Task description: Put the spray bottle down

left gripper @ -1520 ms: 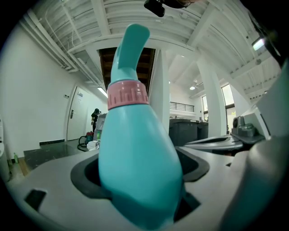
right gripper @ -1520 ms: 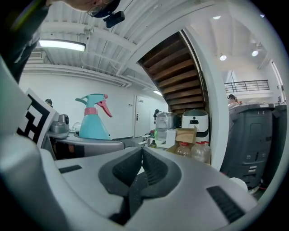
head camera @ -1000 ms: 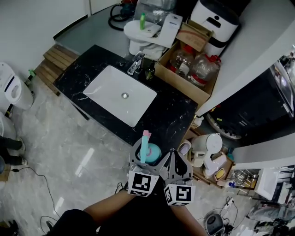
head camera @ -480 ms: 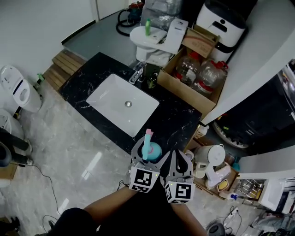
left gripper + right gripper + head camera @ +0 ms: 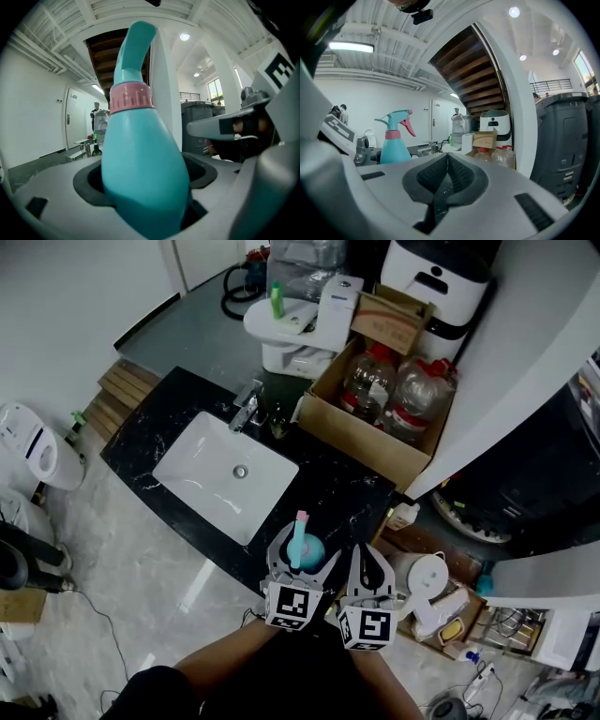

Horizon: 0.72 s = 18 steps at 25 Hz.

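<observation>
Spray bottle (image 5: pixel 298 529) is pinched upright in my left claw (image 5: pixel 304 551), not yet set down; black desk (image 5: pixel 349 491) lies at 12 o'clock. Right claw (image 5: pixel 368 563) is pressed together, empty.

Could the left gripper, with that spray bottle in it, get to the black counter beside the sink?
Probably yes. The left gripper holds the spray bottle at about the near edge of the counter, and the black top beside the sink looks bare.
</observation>
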Each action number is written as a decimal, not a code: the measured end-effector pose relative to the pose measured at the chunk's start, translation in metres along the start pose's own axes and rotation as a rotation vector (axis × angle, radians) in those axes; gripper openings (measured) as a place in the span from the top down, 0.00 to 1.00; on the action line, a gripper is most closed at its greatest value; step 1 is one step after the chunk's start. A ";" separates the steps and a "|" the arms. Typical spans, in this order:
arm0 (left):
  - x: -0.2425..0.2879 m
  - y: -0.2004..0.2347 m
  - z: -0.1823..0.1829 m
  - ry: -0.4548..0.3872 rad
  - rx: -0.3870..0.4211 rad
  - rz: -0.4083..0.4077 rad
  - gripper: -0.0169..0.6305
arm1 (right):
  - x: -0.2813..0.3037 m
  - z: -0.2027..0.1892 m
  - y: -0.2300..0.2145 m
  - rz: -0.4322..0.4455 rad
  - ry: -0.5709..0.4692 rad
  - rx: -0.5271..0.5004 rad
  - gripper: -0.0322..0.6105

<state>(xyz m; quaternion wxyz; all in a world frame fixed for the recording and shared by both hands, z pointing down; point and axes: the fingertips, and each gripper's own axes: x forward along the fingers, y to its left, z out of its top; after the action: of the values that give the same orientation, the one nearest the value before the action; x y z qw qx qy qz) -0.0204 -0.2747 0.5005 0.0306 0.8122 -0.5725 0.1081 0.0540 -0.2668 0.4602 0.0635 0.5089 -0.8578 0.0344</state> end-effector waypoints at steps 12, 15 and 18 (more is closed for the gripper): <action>0.100 -0.019 -0.040 0.067 -0.048 -0.015 0.31 | 0.055 -0.048 -0.064 0.052 0.084 0.013 0.93; 0.121 -0.024 -0.055 0.080 -0.039 -0.019 0.31 | 0.066 -0.055 -0.069 0.088 0.081 0.035 0.93; 0.135 -0.025 -0.075 0.105 -0.011 -0.013 0.31 | 0.073 -0.060 -0.069 0.117 0.079 0.060 0.93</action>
<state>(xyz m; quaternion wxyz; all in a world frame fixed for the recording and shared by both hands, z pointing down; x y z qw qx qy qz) 0.0356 -0.3778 0.6040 0.0659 0.8090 -0.5653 0.1472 0.0849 -0.3557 0.5295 0.0800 0.4577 -0.8816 0.0838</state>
